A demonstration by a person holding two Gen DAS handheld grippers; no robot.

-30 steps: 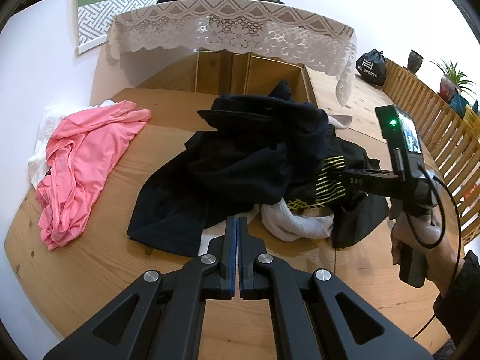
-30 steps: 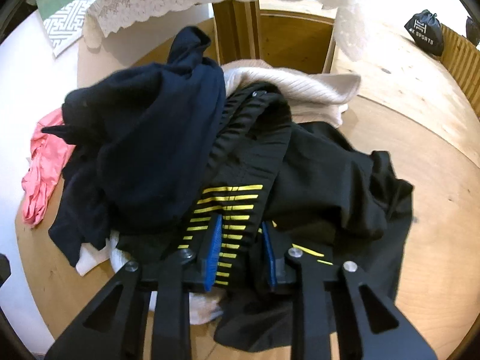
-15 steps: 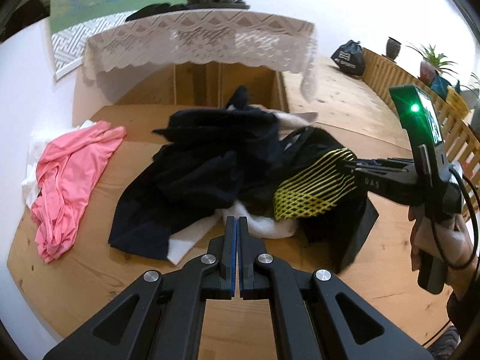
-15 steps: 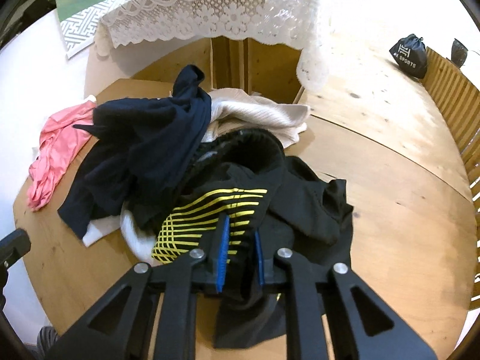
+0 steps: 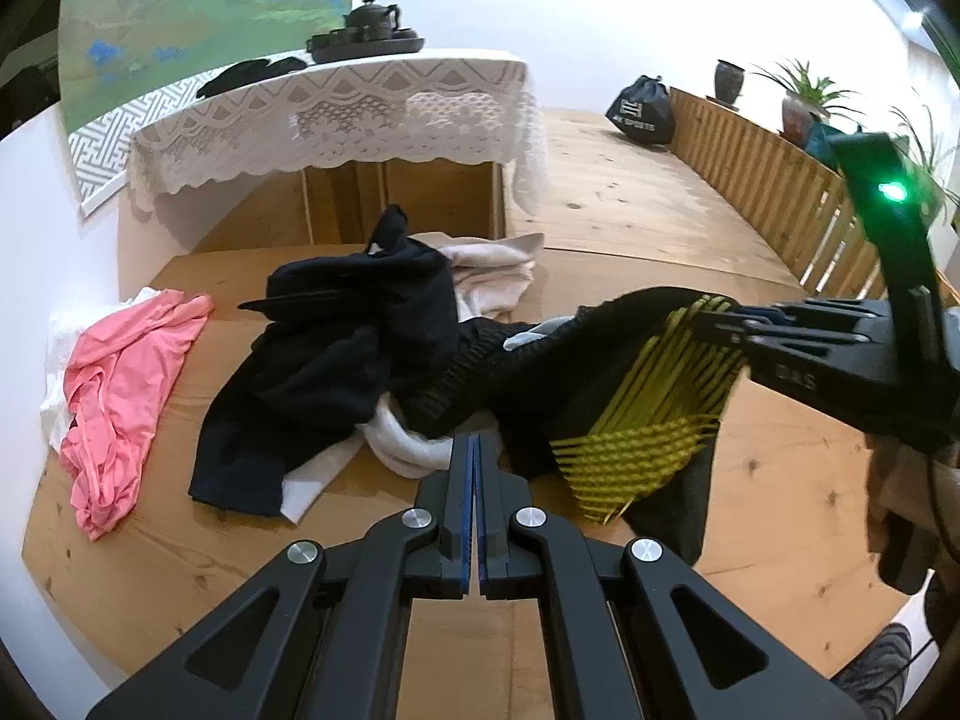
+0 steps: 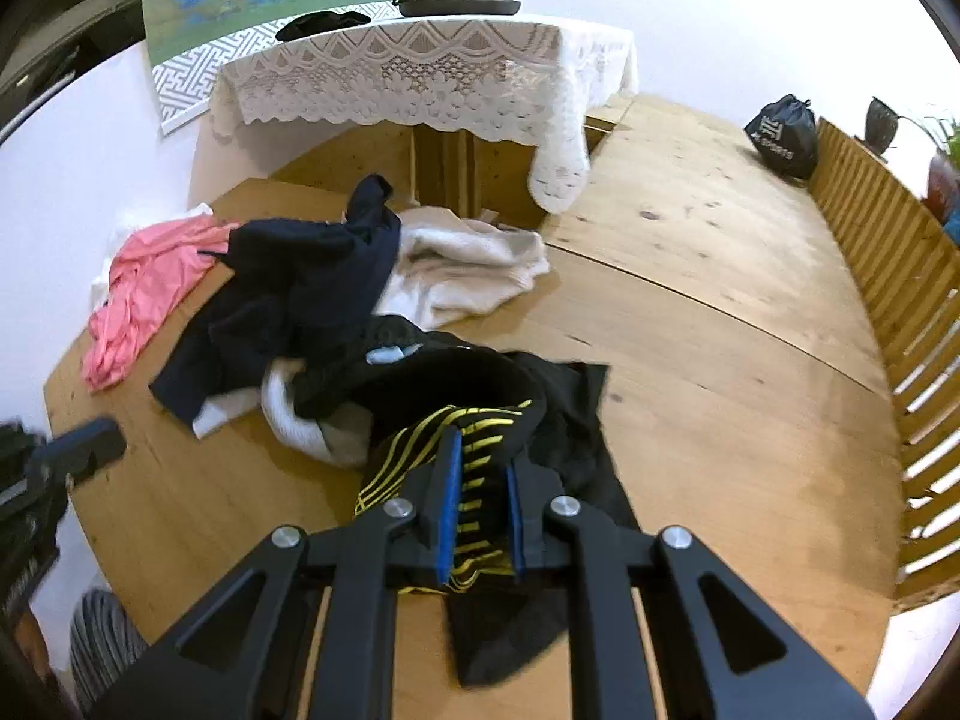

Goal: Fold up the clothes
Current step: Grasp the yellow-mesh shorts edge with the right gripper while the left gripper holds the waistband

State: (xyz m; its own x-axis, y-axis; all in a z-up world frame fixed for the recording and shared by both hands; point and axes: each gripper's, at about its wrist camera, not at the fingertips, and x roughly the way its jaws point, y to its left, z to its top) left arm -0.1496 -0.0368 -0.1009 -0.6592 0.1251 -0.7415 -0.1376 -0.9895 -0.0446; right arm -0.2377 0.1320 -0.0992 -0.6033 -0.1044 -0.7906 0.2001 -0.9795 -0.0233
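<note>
Right wrist: black garment (image 6: 480, 420) between right gripper (image 6: 480, 480) fingers.

black shorts (image 6: 480, 414): yellow stripes | top (image 5: 120, 384): pink | tablecloth (image 5: 336, 114): white lace

The right claw (image 6: 480, 474) has lifted the black yellow-striped garment (image 5: 636, 420) off the pile.
</note>
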